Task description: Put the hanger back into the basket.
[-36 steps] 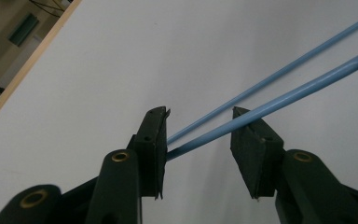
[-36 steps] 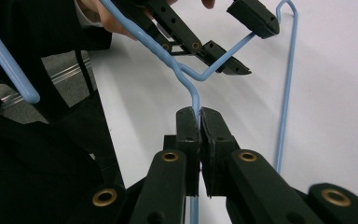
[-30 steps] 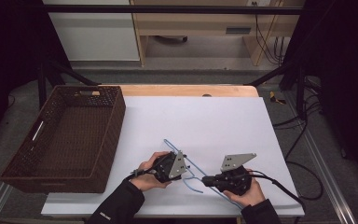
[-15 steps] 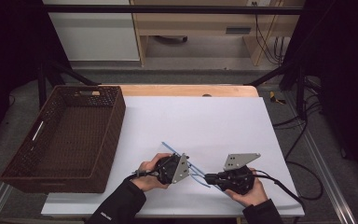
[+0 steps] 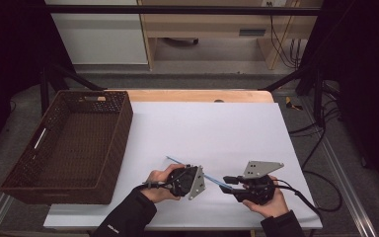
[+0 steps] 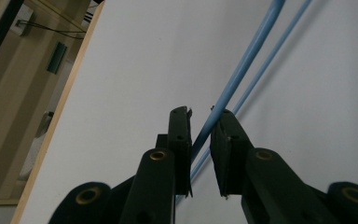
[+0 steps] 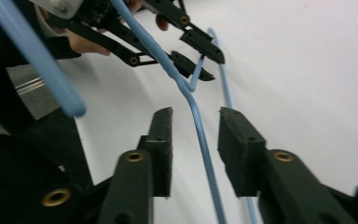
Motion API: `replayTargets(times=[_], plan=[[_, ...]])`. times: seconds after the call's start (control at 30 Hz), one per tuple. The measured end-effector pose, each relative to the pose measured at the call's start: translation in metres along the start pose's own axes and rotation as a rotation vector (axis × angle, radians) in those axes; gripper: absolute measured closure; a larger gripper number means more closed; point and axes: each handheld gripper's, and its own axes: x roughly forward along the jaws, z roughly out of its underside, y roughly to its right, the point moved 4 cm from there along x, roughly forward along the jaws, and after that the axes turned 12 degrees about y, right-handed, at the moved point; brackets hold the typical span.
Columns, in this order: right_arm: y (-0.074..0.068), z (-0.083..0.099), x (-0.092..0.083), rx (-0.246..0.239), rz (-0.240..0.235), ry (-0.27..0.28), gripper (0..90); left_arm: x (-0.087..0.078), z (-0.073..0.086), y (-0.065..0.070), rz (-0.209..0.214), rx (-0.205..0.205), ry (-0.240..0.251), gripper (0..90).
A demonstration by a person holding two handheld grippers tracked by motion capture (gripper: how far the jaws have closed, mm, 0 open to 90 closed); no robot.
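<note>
White tabletop (image 5: 217,128), near edge: the left gripper (image 6: 200,126) has its jaws narrowly apart around a blue hanger (image 6: 242,70), and the right gripper (image 7: 193,128) straddles another wire of it, jaws spread. Neither grips yet, I judge; the basket (image 5: 113,143) sits empty.

Open counter ahead, crowding only at the near edge

The white counter (image 5: 212,128) lies bare from its far edge down past the middle, so a hand could sweep there freely. Along the left edge the brown wicker basket (image 5: 66,143) walls off that side. Near the front edge the left gripper (image 5: 197,178) and right gripper (image 5: 225,181) sit close together, and the thin blue hanger (image 7: 200,135) runs between each one's parted jaws, blocking the narrow gap between them.
</note>
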Motion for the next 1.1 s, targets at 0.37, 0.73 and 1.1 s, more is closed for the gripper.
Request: replayTargets(times=[0.37,0.73,1.1], plan=[[0.015,-0.010,-0.020,-0.028,0.173,0.165,35.1,-0.008,-0.021,-0.019,-0.015,-0.053,-0.043,87.0],[0.024,-0.018,-0.038,-0.027,0.290,0.288,14.0,-0.016,-0.025,-0.029,-0.016,-0.225,-0.121,87.0],[0.027,-0.014,-0.039,0.014,0.293,0.272,13.7,-0.044,-0.024,-0.045,-0.074,-0.395,-0.144,87.0]])
